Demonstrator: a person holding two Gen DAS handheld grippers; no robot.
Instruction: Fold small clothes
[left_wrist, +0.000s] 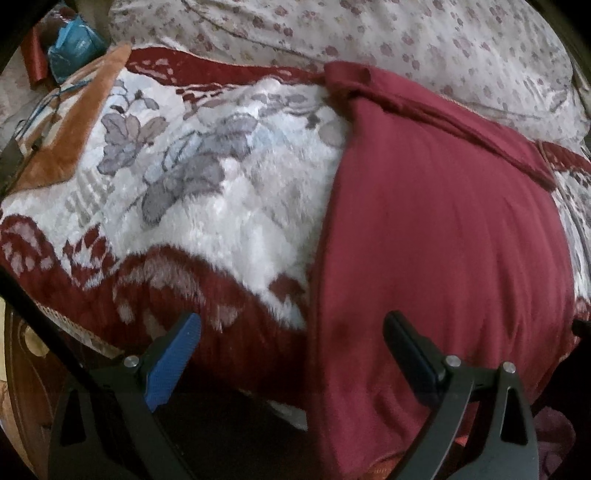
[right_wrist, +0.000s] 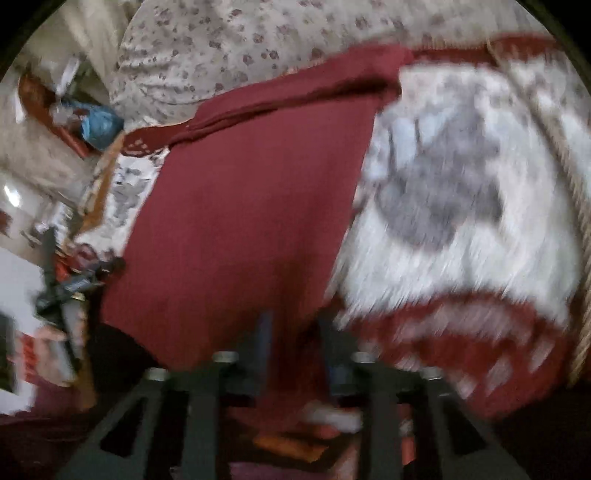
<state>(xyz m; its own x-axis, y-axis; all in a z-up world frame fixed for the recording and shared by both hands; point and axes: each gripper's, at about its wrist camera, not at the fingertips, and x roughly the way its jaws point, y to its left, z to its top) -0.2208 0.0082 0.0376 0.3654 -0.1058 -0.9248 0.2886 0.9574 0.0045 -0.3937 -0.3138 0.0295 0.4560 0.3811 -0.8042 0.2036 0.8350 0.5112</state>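
Observation:
A maroon garment (left_wrist: 436, 221) lies flat on a plush floral blanket (left_wrist: 207, 206), its near end hanging over the bed's front edge. My left gripper (left_wrist: 291, 332) is open and empty, hovering above the garment's left edge near the front. In the blurred right wrist view the same maroon garment (right_wrist: 243, 221) runs down between my right gripper's (right_wrist: 295, 332) fingers, which stand a narrow gap apart on its near right corner. Whether they pinch the cloth is unclear.
A floral sheet or pillow (left_wrist: 369, 33) lies behind the blanket. A blue bag (left_wrist: 74, 40) and red items sit at the far left. The other gripper (right_wrist: 66, 291) shows at the left of the right wrist view. The bed's wooden frame (left_wrist: 26, 369) is below left.

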